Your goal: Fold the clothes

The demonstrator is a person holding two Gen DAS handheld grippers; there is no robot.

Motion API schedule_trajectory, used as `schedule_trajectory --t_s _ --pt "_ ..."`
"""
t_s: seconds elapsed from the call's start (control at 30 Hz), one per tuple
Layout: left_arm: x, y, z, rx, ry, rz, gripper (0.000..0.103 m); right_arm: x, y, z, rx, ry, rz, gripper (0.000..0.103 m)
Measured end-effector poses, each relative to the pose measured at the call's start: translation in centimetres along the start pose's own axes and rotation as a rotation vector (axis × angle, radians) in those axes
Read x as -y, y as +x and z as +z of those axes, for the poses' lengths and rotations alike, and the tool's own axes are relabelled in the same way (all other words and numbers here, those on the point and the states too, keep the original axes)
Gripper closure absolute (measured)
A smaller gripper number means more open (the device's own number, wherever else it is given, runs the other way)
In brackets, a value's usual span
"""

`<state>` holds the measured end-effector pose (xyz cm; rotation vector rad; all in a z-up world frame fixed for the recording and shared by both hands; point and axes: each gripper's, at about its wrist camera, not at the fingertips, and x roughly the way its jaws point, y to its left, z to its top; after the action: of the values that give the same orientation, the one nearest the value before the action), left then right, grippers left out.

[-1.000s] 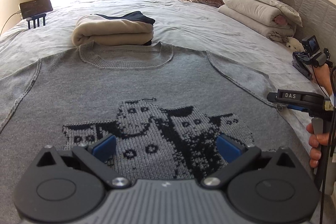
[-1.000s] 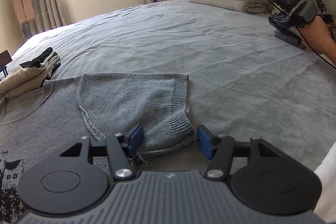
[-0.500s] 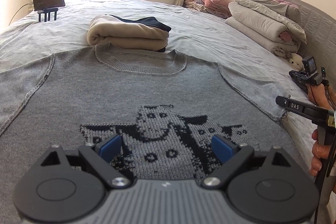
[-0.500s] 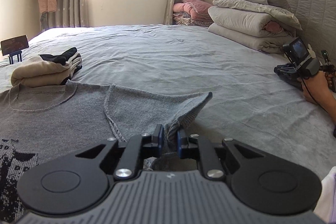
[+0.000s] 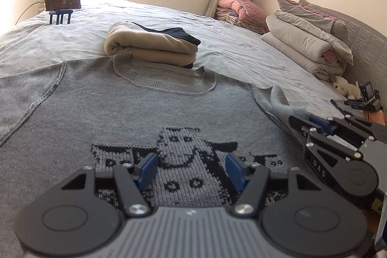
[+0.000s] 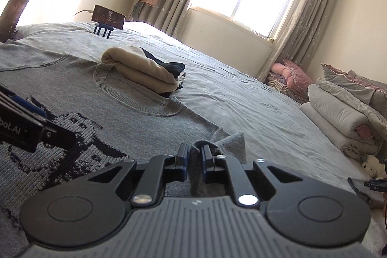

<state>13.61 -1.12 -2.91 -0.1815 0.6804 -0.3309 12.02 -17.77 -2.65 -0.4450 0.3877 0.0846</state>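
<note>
- Grey sweater (image 5: 135,110) lies flat on the bed (image 5: 232,50), collar touching the folded clothes pile (image 5: 150,45).
- Right gripper (image 6: 195,156) is clamped on the sweater's sleeve (image 6: 233,140), lifting it.
- Left gripper (image 5: 191,167), jaws just closing, hovers over the knitted pattern, gripping nothing.
- Phone on stand (image 5: 62,1) beyond.

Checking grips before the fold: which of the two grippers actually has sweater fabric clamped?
The right gripper: its fingers pinch the grey sweater's sleeve. The left gripper is open above the knitted pattern.

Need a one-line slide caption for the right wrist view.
Right gripper pinching the grey sweater's sleeve, lifted off the bed; folded beige garment beyond the collar.
</note>
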Motion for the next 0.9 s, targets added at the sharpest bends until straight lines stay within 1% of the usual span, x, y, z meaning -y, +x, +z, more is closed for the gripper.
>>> schedule_trajectory --t_s 0.13,0.23,0.27,0.37,0.4,0.47,0.57,0.67,0.7,0.83,0.9 --pt "0.1 0.1 -0.1 -0.001 0.005 0.003 0.041 -1.4 0.8 -0.4 -0.049 -0.047 0.1 0.093" --pt "0.3 0.3 0.0 -0.003 0.017 -0.003 0.041 -1.5 1.4 -0.8 -0.104 -0.042 0.122 0.093" --pt "0.4 0.4 0.2 -0.004 0.023 -0.008 0.041 -1.3 1.2 -0.8 -0.106 -0.027 0.125 0.093" --pt "1.2 0.9 0.8 -0.006 0.048 -0.04 0.041 -0.1 0.5 -0.4 -0.114 0.033 0.128 0.075" --pt "1.6 1.1 1.0 -0.013 0.053 -0.054 0.041 0.3 0.1 -0.3 -0.119 0.037 0.123 0.062" --pt "2.6 1.8 1.5 -0.03 0.07 -0.085 0.041 1.0 -0.8 -0.3 -0.13 0.036 0.101 0.048" --pt "4.9 2.8 2.1 -0.048 0.13 -0.143 0.042 2.1 -2.0 -0.4 -0.161 0.034 0.081 0.048" --pt "7.4 4.1 2.4 -0.053 0.219 -0.191 0.042 3.1 -2.4 -0.7 -0.192 0.057 0.101 0.048" --pt "8.2 4.6 2.4 -0.053 0.25 -0.204 0.044 3.4 -2.4 -0.7 -0.203 0.062 0.109 0.049" --pt "10.0 6.5 2.2 -0.07 0.333 -0.233 0.051 3.4 -2.3 -1.5 -0.247 0.035 0.133 0.058" --pt "10.4 7.4 2.0 -0.072 0.348 -0.23 0.055 3.3 -2.0 -2.0 -0.267 0.018 0.139 0.066"
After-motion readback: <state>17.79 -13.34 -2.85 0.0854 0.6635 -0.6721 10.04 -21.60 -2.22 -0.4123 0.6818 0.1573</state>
